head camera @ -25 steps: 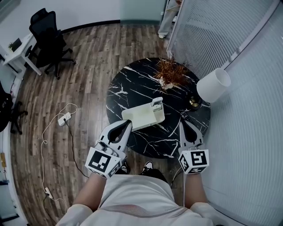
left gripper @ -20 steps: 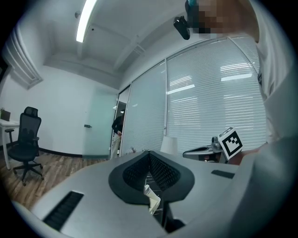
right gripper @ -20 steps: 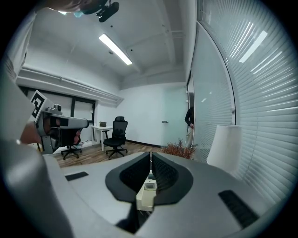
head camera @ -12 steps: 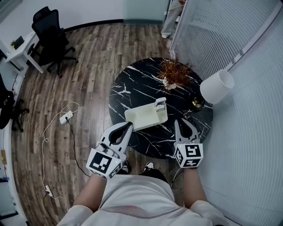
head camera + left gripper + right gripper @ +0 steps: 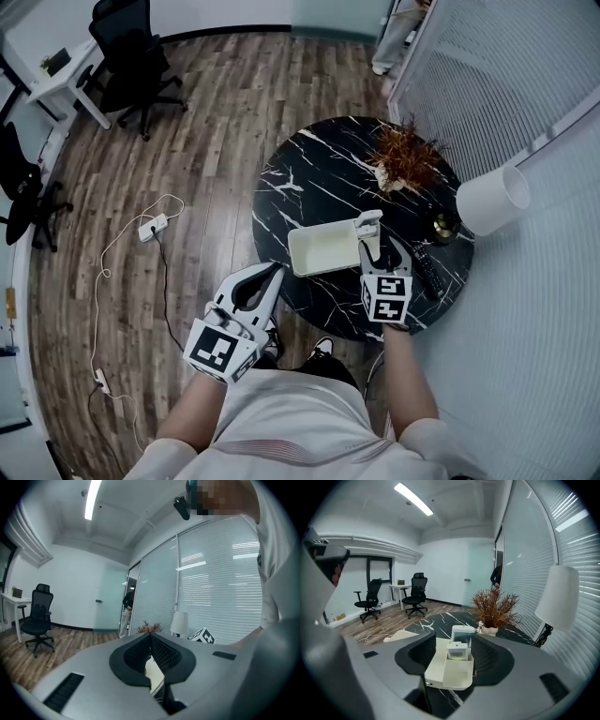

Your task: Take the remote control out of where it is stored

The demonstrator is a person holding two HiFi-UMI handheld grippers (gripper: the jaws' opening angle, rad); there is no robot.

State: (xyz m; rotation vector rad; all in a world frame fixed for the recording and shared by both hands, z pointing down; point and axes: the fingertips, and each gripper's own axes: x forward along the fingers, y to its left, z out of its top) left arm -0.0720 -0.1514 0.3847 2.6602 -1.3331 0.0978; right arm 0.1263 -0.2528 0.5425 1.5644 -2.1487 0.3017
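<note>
right tool (image 5: 382, 251): jaws just opened wide around cream plastic tray (image 5: 452, 676) end, nothing gripped | small white remote control (image 5: 458, 650) at 12 o'clock | pinch remote alone, lift straight | left tool (image 5: 274, 270): closed, empty

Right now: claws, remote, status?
Left claw shut. Right claw just opened, nothing gripped. White remote control upright in cream plastic holder between its jaws. Path clear.

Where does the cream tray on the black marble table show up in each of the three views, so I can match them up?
Head view: the cream tray lies mid-frame, with the right gripper at its right end.
Left gripper view: only a pale sliver, likely the tray, shows low centre through the gap in the left gripper.
Right gripper view: low centre, its near end between the open fingers.
Shared landmark: the dried plant, beyond the tray.
</note>
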